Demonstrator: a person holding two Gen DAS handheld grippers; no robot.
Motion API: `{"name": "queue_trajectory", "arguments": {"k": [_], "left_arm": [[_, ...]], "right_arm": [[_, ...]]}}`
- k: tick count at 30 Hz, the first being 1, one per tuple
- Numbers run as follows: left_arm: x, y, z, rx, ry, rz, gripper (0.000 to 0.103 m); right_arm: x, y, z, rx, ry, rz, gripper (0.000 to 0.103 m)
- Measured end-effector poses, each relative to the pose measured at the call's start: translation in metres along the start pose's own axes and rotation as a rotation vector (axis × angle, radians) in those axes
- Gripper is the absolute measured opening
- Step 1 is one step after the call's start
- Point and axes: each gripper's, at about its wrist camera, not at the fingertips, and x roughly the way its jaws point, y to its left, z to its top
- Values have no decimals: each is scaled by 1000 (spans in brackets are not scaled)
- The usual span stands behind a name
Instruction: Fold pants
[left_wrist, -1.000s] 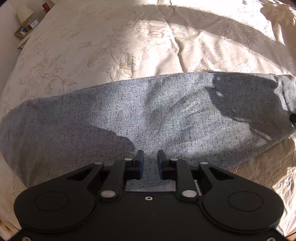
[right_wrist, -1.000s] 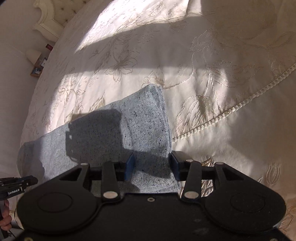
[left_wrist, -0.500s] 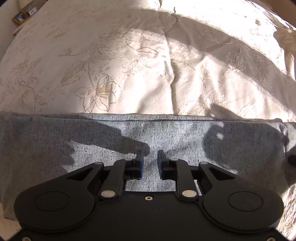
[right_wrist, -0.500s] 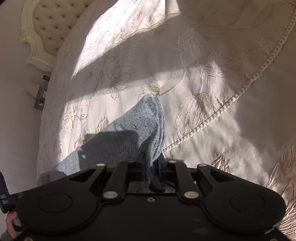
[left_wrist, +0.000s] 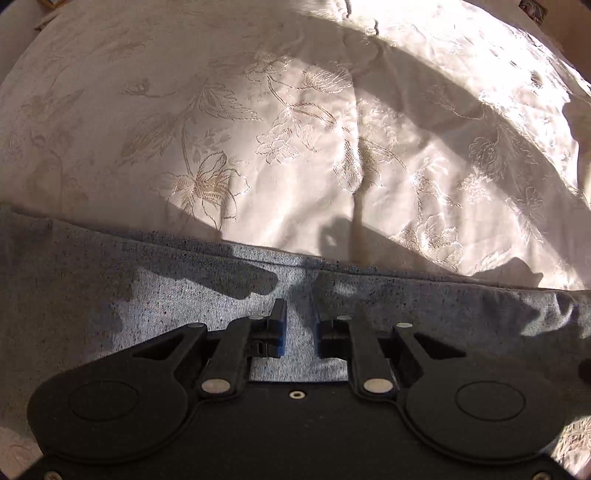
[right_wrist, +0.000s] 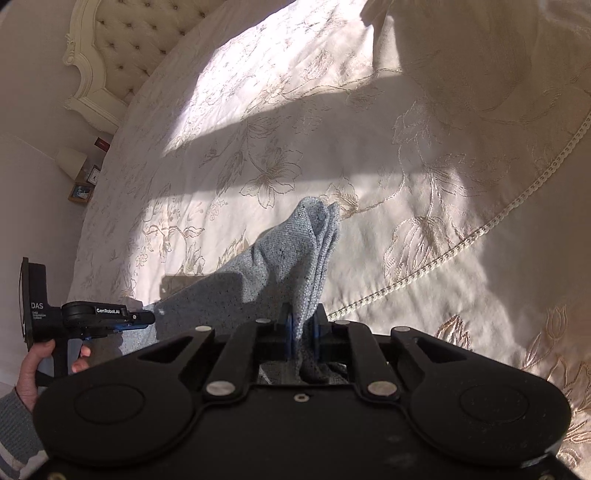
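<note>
Right gripper (right_wrist: 303, 328) has clamped and lifted the pants (right_wrist: 291, 251) hem off the embroidered bedspread (right_wrist: 369, 155): speckled grey-blue knit, bunched. My left gripper (left_wrist: 298, 325) is closing, nothing pinched.

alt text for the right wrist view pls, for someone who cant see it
The right gripper is shut on a bunched end of the grey pants, lifting it off a cream embroidered bedspread. At far left a hand holds the left gripper beside the pants.
</note>
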Motion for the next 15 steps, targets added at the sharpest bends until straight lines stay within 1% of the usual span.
{"name": "queue_trajectory", "arguments": {"k": [2,4,6,8,11,12,15], "left_arm": [[-12,0,-16,22,7,-16,24],[-16,-4,-34,61,25,-9,24],[-11,-10,-50,100,50,4,24],[1,-12,-60,107,83,14,24],[19,-16,-65,125,92,38,23],[22,-18,-64,138,89,43,22],[19,-19,-55,150,87,24,21]], "right_arm": [[-5,4,0,0,-9,5,12],[-10,7,-2,1,-15,11,12],[-11,13,-3,-2,-23,4,12],[-12,15,-4,-2,-24,0,12],[-15,19,-4,3,-26,-18,12],[-15,21,-3,1,-27,-23,12],[-17,30,-4,-3,-31,-42,12]]}}
